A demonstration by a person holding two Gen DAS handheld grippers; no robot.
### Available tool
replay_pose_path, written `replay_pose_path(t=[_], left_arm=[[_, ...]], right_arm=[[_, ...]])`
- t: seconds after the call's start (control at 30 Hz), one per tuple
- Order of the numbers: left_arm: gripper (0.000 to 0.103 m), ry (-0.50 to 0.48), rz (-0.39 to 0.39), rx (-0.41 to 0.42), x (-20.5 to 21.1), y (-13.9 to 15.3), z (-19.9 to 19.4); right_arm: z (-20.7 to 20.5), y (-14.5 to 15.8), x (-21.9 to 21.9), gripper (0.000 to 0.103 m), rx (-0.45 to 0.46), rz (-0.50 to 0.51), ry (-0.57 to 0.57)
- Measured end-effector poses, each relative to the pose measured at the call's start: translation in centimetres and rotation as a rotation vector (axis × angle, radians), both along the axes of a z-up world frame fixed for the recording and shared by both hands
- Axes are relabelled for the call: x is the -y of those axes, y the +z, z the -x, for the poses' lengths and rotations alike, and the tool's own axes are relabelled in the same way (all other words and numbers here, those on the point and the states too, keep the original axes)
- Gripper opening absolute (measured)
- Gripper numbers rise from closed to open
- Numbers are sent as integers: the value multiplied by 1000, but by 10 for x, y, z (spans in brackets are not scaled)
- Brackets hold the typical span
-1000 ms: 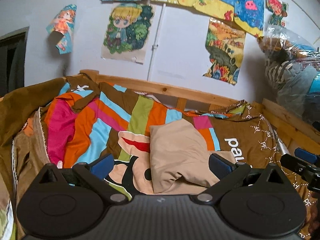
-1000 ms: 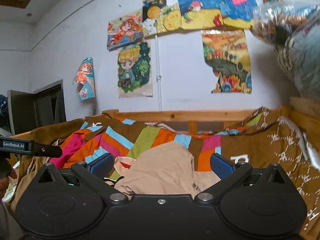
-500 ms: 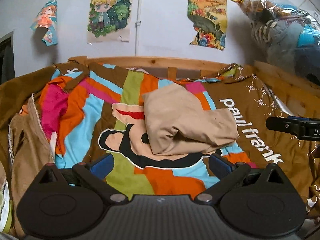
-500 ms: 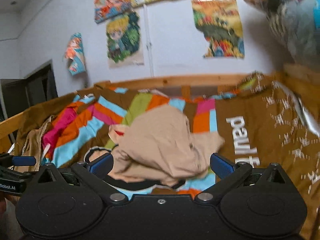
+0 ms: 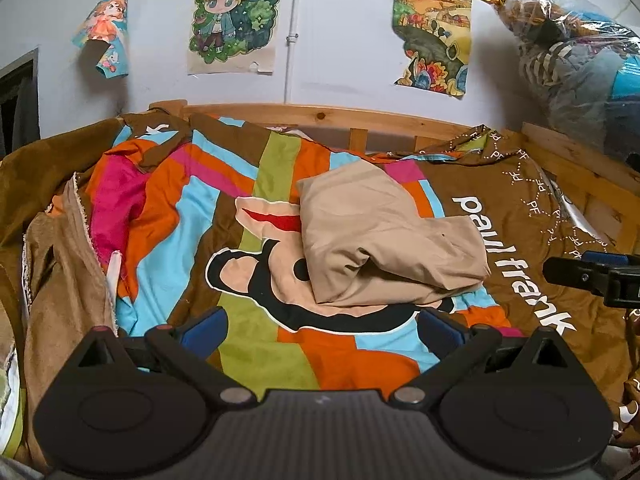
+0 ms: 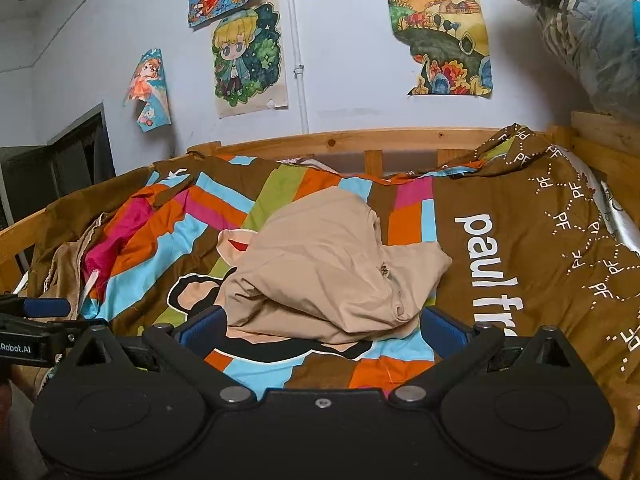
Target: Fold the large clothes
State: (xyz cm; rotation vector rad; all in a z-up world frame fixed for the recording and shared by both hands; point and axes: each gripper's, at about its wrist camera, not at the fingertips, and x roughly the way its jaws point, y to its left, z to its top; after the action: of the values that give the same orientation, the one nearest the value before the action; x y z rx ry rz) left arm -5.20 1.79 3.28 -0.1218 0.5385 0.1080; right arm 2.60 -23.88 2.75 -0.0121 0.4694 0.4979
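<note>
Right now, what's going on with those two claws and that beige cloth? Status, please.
Left gripper open, empty. Right gripper open, empty, at the cloth's near edge. Beige cloth bunched on the quilt, not held. Nothing in the way.

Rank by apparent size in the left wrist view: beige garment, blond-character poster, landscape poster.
1. beige garment, though nearest the camera.
2-3. blond-character poster and landscape poster: too alike to rank.
</note>
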Motion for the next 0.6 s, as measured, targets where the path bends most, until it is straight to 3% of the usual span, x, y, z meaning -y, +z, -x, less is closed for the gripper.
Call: replay_pose_path(t=[0.6], left_arm=[[102,4,4,0,-2,0,0]], right_arm=[[-1,-5,0,102,-19,6,9]])
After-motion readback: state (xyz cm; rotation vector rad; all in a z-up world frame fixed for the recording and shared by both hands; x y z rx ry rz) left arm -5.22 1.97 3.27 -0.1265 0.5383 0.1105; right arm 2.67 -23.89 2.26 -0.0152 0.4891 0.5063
